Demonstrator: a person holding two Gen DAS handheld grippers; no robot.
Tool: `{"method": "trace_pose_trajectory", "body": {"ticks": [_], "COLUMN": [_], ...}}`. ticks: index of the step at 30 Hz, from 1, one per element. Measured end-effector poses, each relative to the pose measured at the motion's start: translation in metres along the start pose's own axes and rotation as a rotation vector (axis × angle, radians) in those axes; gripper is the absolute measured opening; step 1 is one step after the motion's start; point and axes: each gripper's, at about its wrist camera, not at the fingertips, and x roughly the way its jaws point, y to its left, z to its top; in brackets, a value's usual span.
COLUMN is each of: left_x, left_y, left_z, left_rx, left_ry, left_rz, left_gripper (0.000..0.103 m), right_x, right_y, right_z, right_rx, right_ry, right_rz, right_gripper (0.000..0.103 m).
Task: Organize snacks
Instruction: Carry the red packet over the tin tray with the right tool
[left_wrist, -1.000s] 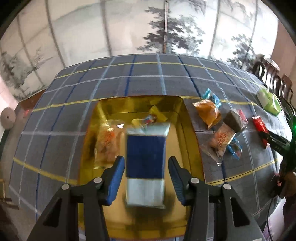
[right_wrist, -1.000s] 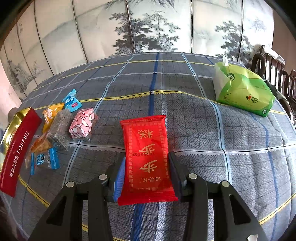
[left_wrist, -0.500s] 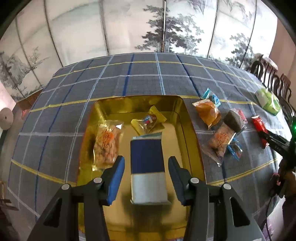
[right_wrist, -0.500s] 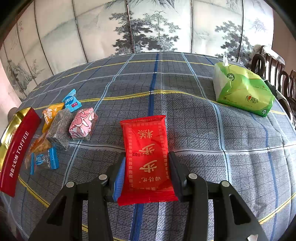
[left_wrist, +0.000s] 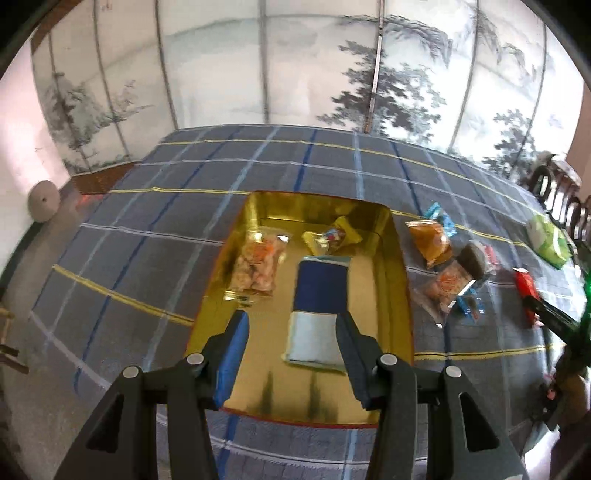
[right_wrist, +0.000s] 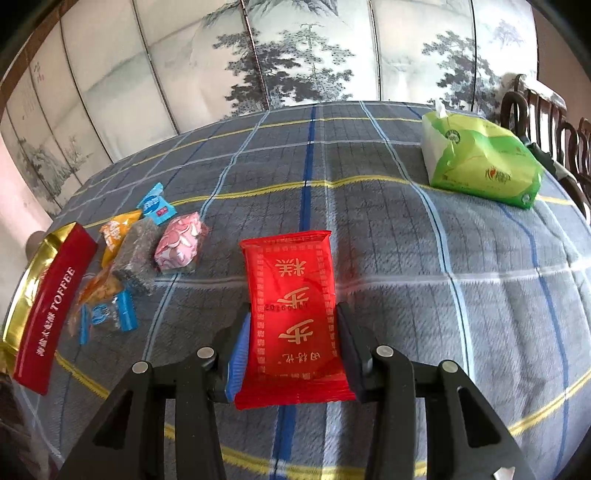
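An open gold tin (left_wrist: 391, 266) lies on the checked cloth. Inside it are a blue-and-white packet (left_wrist: 321, 295), an orange snack bag (left_wrist: 258, 266) and a yellow candy (left_wrist: 330, 236). My left gripper (left_wrist: 291, 325) hovers open over the tin's near end and holds nothing; its right finger overlaps the packet's edge in the view. My right gripper (right_wrist: 294, 321) is shut on a red packet (right_wrist: 293, 306), pads pressing both long sides, low over the cloth. That red packet (left_wrist: 524, 291) also shows at the far right of the left wrist view.
Loose snacks lie between tin and red packet: pink candy (right_wrist: 181, 240), blue candy (right_wrist: 157, 205), orange packet (right_wrist: 116, 230), dark bar (right_wrist: 138, 247). The tin's red side (right_wrist: 51, 306) reads TOFFEE. A green tissue pack (right_wrist: 480, 162) and dark chairs (right_wrist: 546, 122) are at right.
The blue-and-white packet, blurred between my left fingers a second ago, now lies still in the tin. My left gripper has drawn back and rolled. The right gripper has kept still.
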Motion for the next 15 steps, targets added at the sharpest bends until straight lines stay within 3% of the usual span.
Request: {"method": "trace_pose_trajectory", "body": {"ticks": [4, 11, 15], "left_x": [-0.004, -0.011, -0.014], "left_y": [0.001, 0.008, 0.012], "left_z": [-0.004, -0.01, -0.013], "left_rx": [0.0, -0.011, -0.013], "left_ry": [-0.009, -0.017, -0.015], "left_rz": [0.049, 0.074, 0.087], "left_gripper": [0.05, 0.05, 0.05], "right_x": [-0.009, -0.028, -0.041], "right_y": [0.001, 0.019, 0.038], "right_z": [-0.005, -0.007, -0.004], "right_rx": [0.025, 0.02, 0.01], "right_ry": [0.001, -0.019, -0.032], "right_rz": [0.022, 0.054, 0.113], "right_gripper": [0.04, 0.04, 0.04]}}
